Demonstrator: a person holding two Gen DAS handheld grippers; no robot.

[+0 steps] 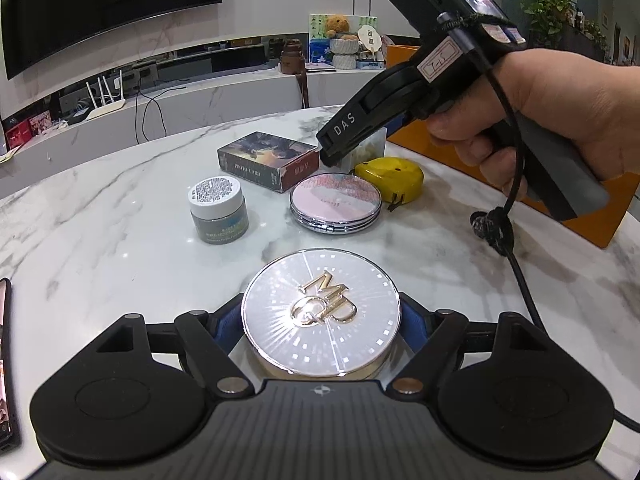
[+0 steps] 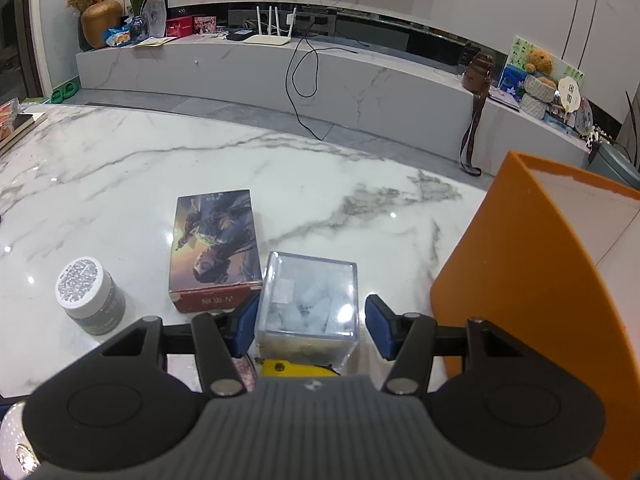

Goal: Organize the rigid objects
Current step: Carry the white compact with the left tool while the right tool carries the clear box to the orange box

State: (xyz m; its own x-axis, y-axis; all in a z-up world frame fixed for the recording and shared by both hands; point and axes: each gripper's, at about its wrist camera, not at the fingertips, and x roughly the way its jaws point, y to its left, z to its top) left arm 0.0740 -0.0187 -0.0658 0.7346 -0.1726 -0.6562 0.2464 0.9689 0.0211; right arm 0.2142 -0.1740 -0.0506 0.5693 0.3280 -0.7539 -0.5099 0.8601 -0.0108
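Observation:
A round silver compact (image 1: 320,312) with gold letters sits between the blue pads of my left gripper (image 1: 320,322), and both pads press on its sides. My right gripper (image 2: 312,320) points down over a clear plastic box (image 2: 308,296). Its left pad lies against the box while a gap shows at its right pad (image 2: 380,328), so it is open. In the left wrist view a hand holds the right gripper (image 1: 352,148) above the clear box (image 1: 372,148). Nearby lie a photo card box (image 2: 216,248), a white-lidded jar (image 2: 90,296), a pink compact (image 1: 335,202) and a yellow tape measure (image 1: 394,176).
An open orange box (image 2: 520,260) stands at the right on the marble table (image 2: 320,184). A phone (image 1: 5,360) lies at the left edge of the left wrist view. The right gripper's black cable (image 1: 516,264) trails over the table. A low marble shelf with clutter runs behind.

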